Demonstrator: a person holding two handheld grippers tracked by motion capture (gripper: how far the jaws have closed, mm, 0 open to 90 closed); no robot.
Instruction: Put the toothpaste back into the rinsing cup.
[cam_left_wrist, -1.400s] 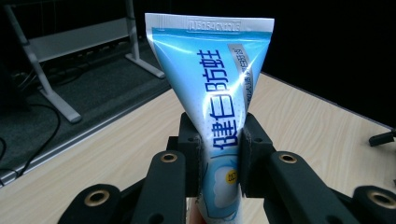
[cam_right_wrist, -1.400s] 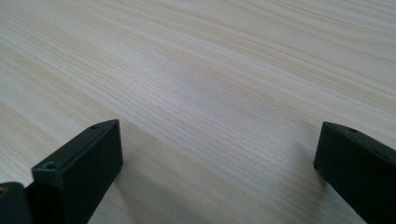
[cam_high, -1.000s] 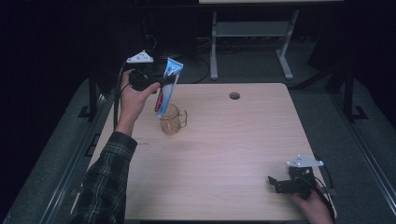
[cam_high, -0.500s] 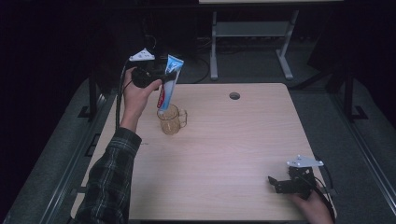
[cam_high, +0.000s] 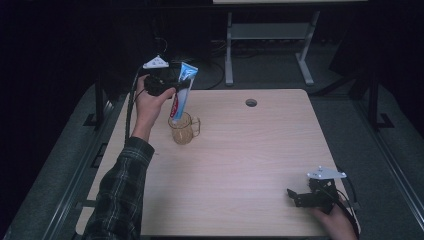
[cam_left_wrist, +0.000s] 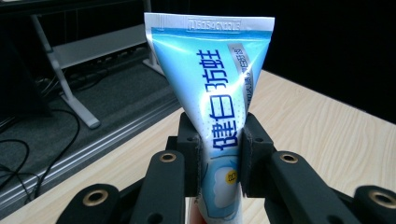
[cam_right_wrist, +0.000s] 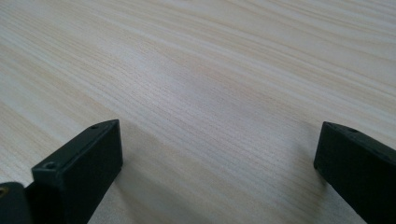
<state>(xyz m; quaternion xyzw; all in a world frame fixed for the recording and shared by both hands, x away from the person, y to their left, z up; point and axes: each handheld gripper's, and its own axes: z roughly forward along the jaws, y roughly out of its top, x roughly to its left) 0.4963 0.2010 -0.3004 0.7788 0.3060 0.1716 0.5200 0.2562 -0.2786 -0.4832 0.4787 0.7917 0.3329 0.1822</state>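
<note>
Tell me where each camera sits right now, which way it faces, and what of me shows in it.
High view: above the near side, looking forward and down on the table; both forearms enter from below, the left claw over the glass mug, the right claw near the front right corner.
Left gripper view: rides on the left claw, looking along its jaws clamped on the toothpaste tube.
Right gripper view: rides on the right claw, jaws open, facing bare tabletop.
Shared: the high and left gripper views both show the tube.
</note>
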